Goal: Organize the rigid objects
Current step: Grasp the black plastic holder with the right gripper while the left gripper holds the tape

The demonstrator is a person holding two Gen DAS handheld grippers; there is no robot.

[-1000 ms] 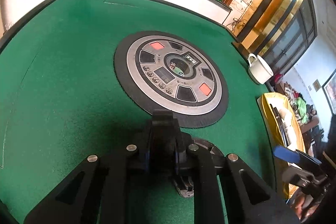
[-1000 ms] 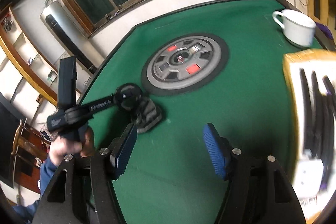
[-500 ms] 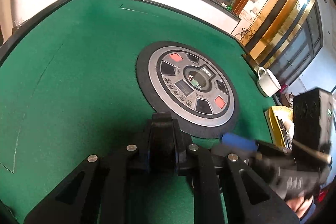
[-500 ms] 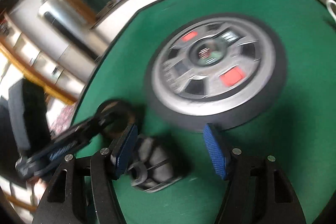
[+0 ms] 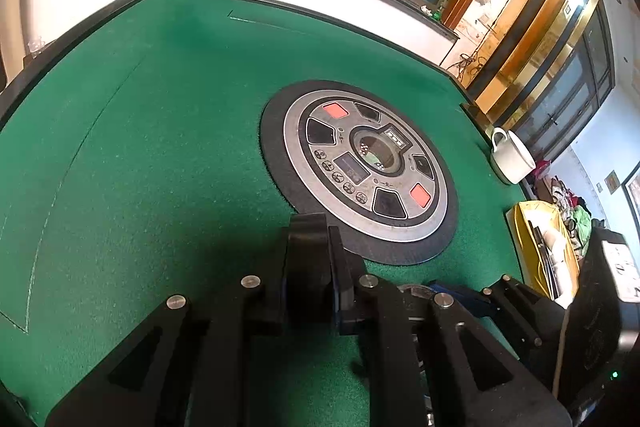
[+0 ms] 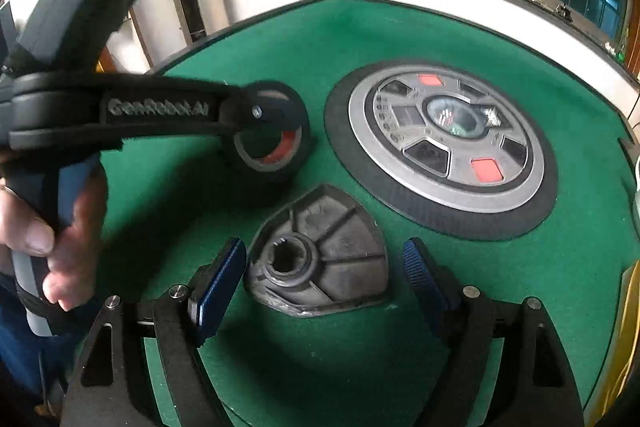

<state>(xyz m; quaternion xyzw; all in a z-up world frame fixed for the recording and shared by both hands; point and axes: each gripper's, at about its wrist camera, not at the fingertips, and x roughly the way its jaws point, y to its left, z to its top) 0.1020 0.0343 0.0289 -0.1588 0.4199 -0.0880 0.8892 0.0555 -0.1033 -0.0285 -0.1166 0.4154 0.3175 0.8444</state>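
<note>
black tape roll (image 6: 267,141), on edge (hole sideways)

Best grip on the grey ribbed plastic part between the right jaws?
Come from above with the right gripper, whose jaws are opening and straddle the ribbed part without touching. It lies flat on the felt, so pinch its two straight outer edges near the hub; the centre offers no opposing faces.
</note>
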